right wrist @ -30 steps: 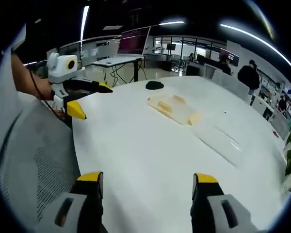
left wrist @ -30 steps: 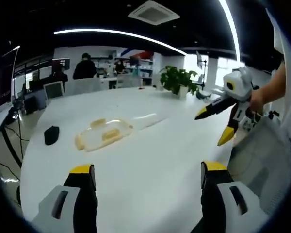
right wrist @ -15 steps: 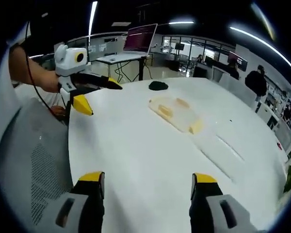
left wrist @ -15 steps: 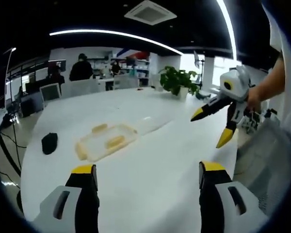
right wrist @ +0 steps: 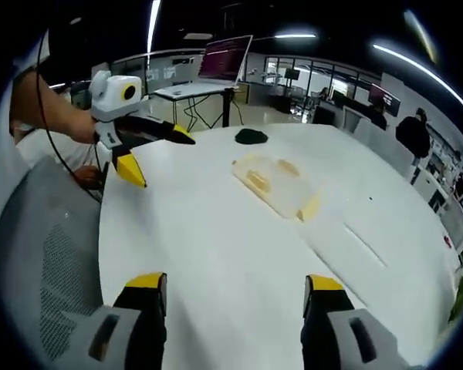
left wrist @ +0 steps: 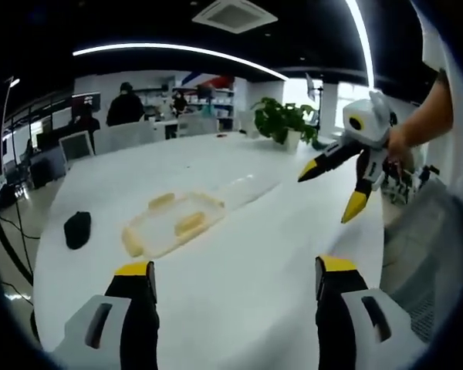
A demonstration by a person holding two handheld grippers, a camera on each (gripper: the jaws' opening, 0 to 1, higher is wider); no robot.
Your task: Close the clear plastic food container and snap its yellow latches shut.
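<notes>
Clear container open on white table, yellow latches, lid flat beside it

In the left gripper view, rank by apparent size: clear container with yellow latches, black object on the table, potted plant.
1. Clear plastic container with yellow latches.
2. Green potted plant, though it stands much farther away, so unsure.
3. Small black object.

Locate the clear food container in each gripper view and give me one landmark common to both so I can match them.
Left gripper view: the clear container lies on the white table, left of centre, above the left jaw.
Right gripper view: the container lies just right of centre, in the upper half.
Shared landmark: the small black object on the table near the container.
</notes>
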